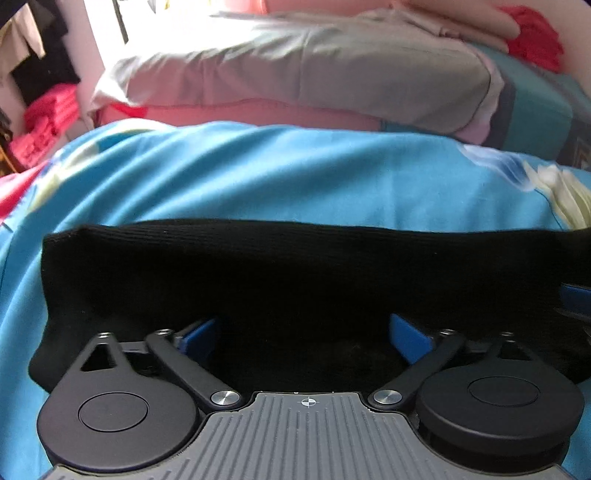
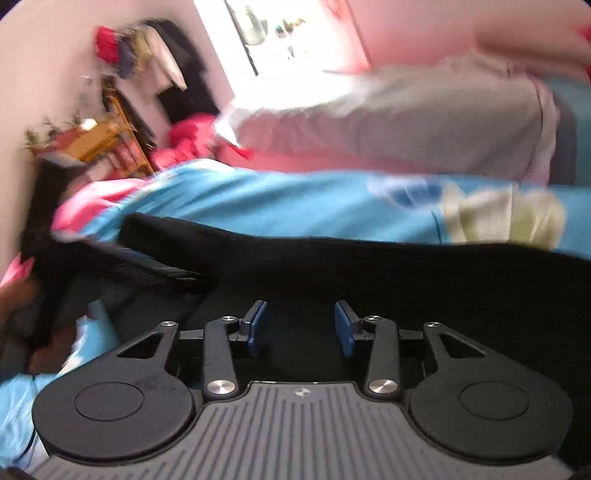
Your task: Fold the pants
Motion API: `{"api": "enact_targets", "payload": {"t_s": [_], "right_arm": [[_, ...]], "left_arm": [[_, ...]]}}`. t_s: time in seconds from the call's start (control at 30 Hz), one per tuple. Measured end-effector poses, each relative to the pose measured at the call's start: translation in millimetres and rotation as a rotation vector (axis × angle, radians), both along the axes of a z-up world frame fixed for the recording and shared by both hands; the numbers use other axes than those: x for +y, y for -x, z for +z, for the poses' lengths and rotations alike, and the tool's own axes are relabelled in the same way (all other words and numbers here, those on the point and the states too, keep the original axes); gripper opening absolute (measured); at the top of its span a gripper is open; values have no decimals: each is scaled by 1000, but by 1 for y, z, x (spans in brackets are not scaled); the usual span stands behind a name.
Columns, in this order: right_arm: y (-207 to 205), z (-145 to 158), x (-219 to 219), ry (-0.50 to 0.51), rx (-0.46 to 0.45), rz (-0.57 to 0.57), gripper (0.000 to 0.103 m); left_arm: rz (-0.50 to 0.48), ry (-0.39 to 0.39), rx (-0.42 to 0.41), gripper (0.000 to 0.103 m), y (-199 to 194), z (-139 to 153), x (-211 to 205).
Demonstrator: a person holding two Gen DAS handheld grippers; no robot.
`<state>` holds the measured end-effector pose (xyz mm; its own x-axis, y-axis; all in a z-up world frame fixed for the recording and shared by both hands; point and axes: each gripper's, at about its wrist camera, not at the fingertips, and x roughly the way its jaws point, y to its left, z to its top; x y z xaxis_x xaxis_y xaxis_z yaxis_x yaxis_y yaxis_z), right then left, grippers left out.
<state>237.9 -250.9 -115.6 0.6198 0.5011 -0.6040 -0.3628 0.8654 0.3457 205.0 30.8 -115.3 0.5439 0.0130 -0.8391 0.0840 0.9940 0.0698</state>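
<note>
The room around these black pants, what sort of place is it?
Most likely a bedroom: the black pants lie on a blue bedspread, a grey pillow sits behind, and clothes hang by the wall.

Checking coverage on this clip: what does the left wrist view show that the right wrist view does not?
Only the left wrist view shows the left gripper, jaws wide over the black pants, and the pants' squared left end on the blue sheet. Only the right wrist view shows the right gripper, jaws apart with a gap showing between the blue pads, plus a wooden shelf and hanging clothes by the wall; it is blurred. Both show the pants, the sheet, the grey pillow and the bright window.
</note>
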Motion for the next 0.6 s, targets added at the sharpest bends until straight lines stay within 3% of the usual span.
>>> {"api": "enact_targets", "payload": {"t_s": [0.03,0.07,0.13,0.17,0.27,0.3,0.37,0.4,0.43,0.47,0.5,0.53,0.57,0.6], "right_arm": [[-12,-3,-11,-16,-9,-55,0],[-24,0,-25,-12,-21,-179,0],[-18,10,-44,-70,-79,-382,18],[-12,18,-47,-59,-110,-434,21],[-3,22,-30,-58,-90,-265,26],[-1,19,-23,-61,-63,-189,35],[5,7,-15,-52,-22,-92,39],[8,3,-23,-16,-26,-111,35],[7,-1,-36,6,-26,-186,9],[7,-3,-53,-41,-8,-243,1],[9,-3,-72,-98,24,-316,1],[12,-2,-88,-134,23,-386,4],[21,4,-99,-138,-1,-446,13],[28,10,-104,-98,-25,-527,47]], "left_arm": [[-7,-2,-1,103,1,0,1],[-13,-3,0,103,2,1,2],[-17,-9,8,103,5,4,2],[-12,-7,9,103,6,7,3],[16,21,-6,103,8,14,11],[28,20,-1,103,8,14,13],[57,-19,19,103,2,9,18],[65,-31,21,103,1,8,20],[67,-26,22,103,0,8,23],[71,-20,24,103,0,9,25],[73,-21,26,103,0,9,25],[72,-27,27,103,0,9,25],[70,-32,27,103,0,9,24],[70,-36,29,103,-1,9,23]]}}
